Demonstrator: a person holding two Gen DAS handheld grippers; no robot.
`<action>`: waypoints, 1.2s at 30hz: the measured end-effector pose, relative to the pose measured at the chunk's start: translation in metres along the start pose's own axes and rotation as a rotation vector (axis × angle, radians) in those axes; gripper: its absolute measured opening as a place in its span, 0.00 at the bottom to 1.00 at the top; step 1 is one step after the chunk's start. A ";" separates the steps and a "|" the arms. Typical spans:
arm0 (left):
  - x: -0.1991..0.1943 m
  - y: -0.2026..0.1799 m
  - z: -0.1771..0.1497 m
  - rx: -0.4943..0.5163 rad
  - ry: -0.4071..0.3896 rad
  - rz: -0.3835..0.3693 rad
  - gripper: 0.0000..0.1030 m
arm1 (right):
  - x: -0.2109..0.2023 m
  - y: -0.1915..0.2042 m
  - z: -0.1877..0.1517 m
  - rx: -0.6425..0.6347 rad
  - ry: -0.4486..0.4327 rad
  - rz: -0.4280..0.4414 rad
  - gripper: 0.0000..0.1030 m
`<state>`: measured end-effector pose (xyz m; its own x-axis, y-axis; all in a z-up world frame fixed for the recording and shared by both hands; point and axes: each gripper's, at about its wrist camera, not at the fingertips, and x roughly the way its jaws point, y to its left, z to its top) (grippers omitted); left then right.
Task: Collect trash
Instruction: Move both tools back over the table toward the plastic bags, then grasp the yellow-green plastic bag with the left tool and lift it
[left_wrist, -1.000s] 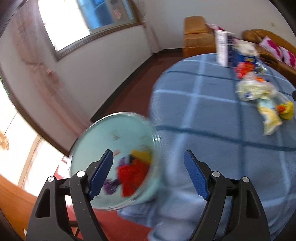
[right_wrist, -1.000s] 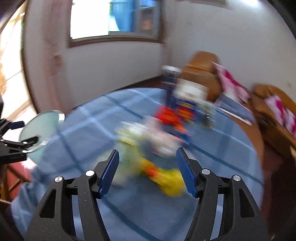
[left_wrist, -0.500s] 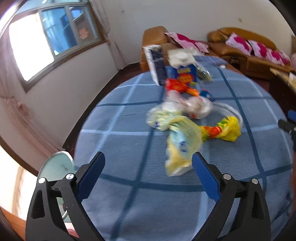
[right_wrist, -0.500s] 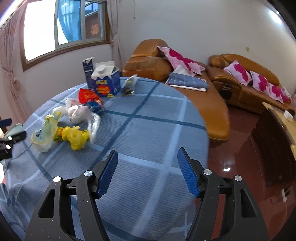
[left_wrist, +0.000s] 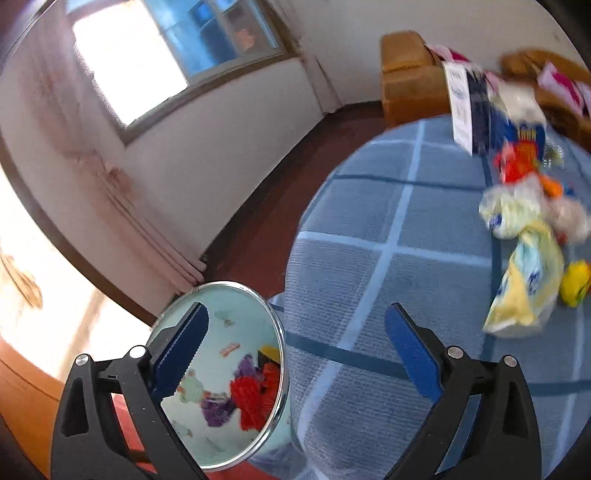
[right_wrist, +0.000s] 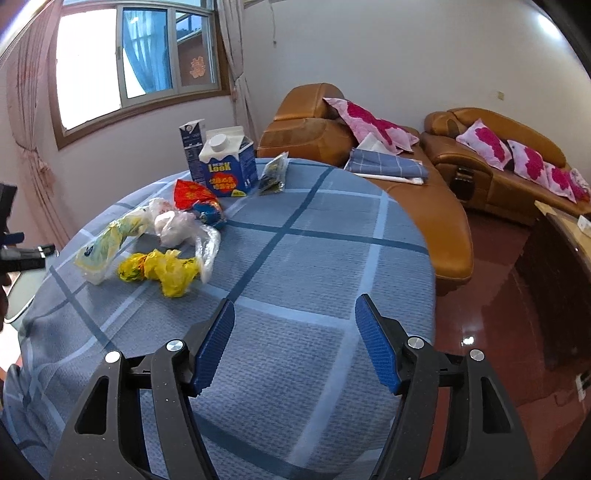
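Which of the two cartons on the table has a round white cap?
The wider blue carton, front right. The taller, narrower dark carton behind it shows no cap.

Left gripper (left_wrist: 293, 345) and right gripper (right_wrist: 294, 341): black triangular-cutout frames are fitted with silver screws; ribbed blue pads (right_wrist: 214, 347) are mounted on each finger.

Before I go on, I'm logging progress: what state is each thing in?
Bin: open, some trash inside.
Blue carton: upright, capped.
Tall carton: upright.
Yellow wrapper: crumpled on the table.
Left hand-held gripper: open, empty, just widened.
Right hand-held gripper: open, empty.
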<state>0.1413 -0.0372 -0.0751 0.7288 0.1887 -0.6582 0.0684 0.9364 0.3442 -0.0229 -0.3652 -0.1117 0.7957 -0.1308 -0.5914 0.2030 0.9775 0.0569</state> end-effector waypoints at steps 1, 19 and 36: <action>-0.003 -0.001 0.000 -0.007 -0.003 -0.013 0.91 | 0.000 0.001 0.000 -0.001 0.000 -0.002 0.66; 0.008 -0.090 -0.003 -0.034 0.092 -0.295 0.64 | 0.006 0.002 -0.009 0.013 0.018 0.010 0.66; -0.022 -0.031 -0.018 0.118 -0.035 -0.290 0.21 | 0.007 0.024 0.021 0.008 -0.015 0.033 0.66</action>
<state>0.1111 -0.0651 -0.0837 0.6900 -0.0930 -0.7178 0.3537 0.9086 0.2223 -0.0009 -0.3465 -0.0978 0.8105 -0.1014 -0.5769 0.1811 0.9800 0.0822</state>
